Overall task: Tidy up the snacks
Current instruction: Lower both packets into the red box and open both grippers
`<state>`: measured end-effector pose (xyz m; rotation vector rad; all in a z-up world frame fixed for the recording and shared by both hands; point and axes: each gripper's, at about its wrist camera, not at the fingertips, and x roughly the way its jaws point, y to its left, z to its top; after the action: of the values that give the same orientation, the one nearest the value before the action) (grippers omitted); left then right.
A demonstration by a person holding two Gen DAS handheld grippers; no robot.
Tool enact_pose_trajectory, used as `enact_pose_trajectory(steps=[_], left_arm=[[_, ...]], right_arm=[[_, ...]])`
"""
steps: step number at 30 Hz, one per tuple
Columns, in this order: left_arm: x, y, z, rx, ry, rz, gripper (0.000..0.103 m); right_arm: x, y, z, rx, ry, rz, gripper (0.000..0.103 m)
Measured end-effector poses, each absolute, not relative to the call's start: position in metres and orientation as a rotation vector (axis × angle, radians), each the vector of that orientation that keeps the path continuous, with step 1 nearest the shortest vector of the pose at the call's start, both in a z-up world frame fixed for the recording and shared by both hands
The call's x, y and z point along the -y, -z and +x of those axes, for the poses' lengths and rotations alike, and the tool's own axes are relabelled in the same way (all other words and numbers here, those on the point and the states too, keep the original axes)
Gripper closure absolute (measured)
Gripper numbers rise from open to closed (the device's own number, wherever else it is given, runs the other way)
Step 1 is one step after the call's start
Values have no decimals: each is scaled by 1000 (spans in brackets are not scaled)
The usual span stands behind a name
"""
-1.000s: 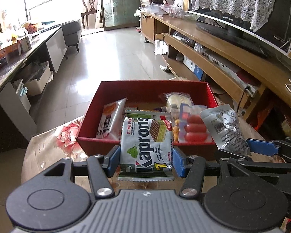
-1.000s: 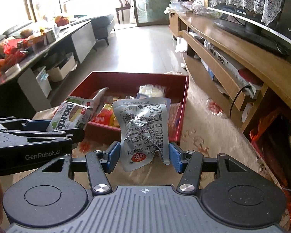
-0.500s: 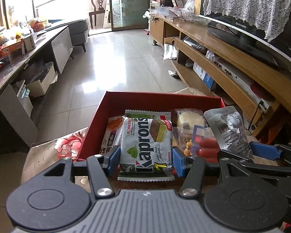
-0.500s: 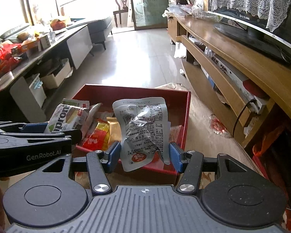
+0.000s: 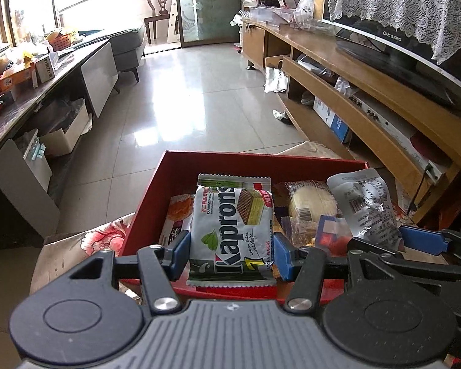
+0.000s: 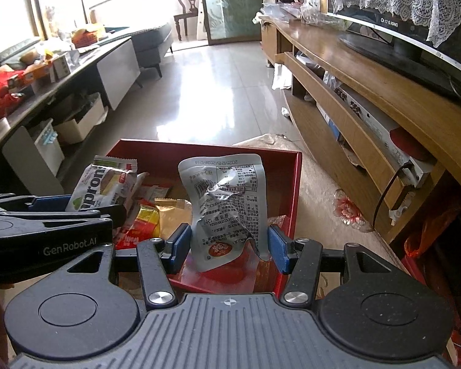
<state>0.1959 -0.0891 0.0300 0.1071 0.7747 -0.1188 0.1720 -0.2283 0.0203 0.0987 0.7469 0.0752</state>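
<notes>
Left wrist view: my left gripper (image 5: 232, 253) pinches the Kaprons wafer pack (image 5: 232, 230) by its two side edges, long axis upright, label facing the lens. The red box (image 5: 261, 161) sits directly ahead and below; the pack hangs over its near wall, above the loose snacks already inside. The cream biscuit packet (image 5: 312, 204) lies just right of the pack, on the box floor.

Right wrist view: my right gripper (image 6: 227, 247) is pressed onto the silver foil pouch (image 6: 227, 206), also held upright, crumpled at the waist, printed back toward the lens. It stands over the right half of the box, near the right wall (image 6: 295, 196). The yellow-red sachet (image 6: 147, 220) lies to its left.

Both hands are side by side, tilted steeply downward, left one's fingers visible at the right view's left edge. Judgement: both packs are equally close to the drop; the remaining travel is straight down into free floor space.
</notes>
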Motion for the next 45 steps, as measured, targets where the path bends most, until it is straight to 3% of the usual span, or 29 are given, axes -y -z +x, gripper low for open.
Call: enact_pose_trajectory(steps=[45], left_arm=[[80, 6, 245, -916, 86, 58, 46]], right_arm=[[224, 3, 210, -830, -95, 78, 39]])
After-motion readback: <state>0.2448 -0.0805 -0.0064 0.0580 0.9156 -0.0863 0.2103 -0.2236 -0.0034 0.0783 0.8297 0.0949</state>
